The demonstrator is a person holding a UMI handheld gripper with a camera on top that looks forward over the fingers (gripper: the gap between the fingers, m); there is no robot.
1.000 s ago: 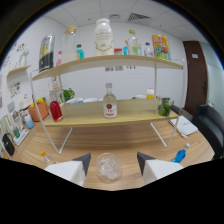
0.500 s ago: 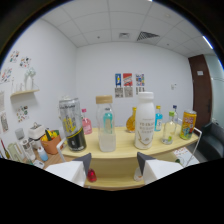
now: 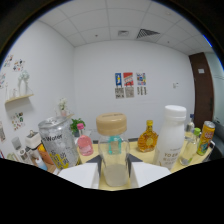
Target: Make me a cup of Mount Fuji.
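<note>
Gripper (image 3: pixel 114 170) fingers spread; tan-lidded clear jar (image 3: pixel 113 150) stands between them, gaps either side. White bottle (image 3: pixel 171 136) at 3 o'clock, silver can (image 3: pixel 56 144) at 9 o'clock.

Clear glossy plastic bottle (image 3: pixel 113 160) with matt tan cap; shiny metal can (image 3: pixel 56 142); opaque white plastic bottle (image 3: pixel 171 135).

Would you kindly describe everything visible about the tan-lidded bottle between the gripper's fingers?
The clear bottle stands upright on the wooden shelf, topped by a wide tan lid with a teal band below it and pale liquid inside. It sits between the open gripper fingers; whether they touch it cannot be told. A silver can stands beside it.
</note>
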